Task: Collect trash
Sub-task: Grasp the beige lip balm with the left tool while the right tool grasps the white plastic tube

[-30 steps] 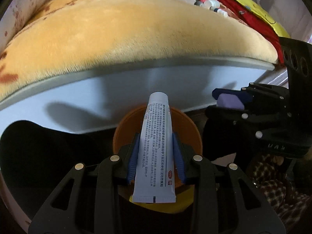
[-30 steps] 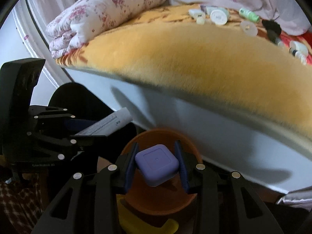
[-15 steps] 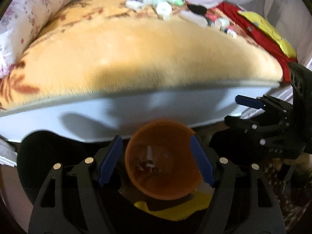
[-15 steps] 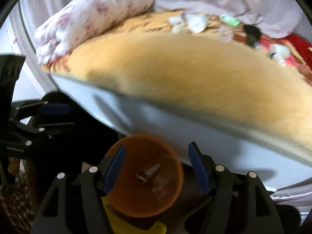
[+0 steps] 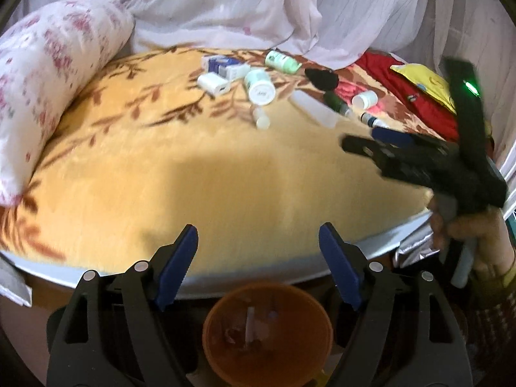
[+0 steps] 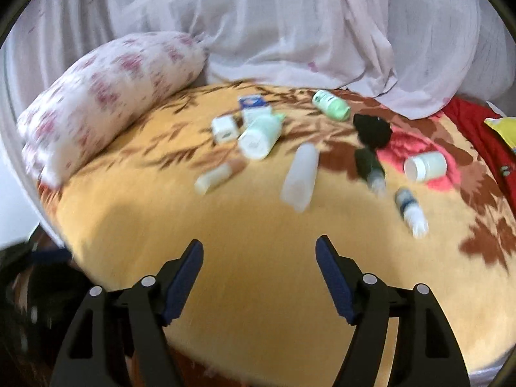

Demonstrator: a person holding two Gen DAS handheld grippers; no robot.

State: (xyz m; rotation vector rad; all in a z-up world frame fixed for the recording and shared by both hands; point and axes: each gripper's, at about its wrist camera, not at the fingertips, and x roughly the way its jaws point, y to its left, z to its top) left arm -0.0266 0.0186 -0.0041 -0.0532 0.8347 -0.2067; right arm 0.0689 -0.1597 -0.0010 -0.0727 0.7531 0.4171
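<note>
An orange bin (image 5: 267,332) stands on the floor by the bed edge, with a white tube and scraps inside. My left gripper (image 5: 258,251) is open and empty above it. My right gripper (image 6: 259,264) is open and empty over the yellow blanket (image 6: 258,225); it also shows in the left wrist view (image 5: 371,142). Several bottles, jars and boxes lie on the far part of the bed: a clear bottle (image 6: 300,174), a white-green tube (image 6: 259,135), a green bottle (image 6: 332,104), a white jar (image 6: 425,166).
A floral pillow (image 6: 106,103) lies at the bed's left. A white curtain (image 6: 290,25) hangs behind. Red cloth (image 5: 409,96) and a yellow bag (image 5: 422,79) lie at the right. A black item (image 6: 371,130) lies among the bottles.
Both grippers opened and dropped the tube and the purple box into the orange bin. Both then rose and turned toward the bed top.
</note>
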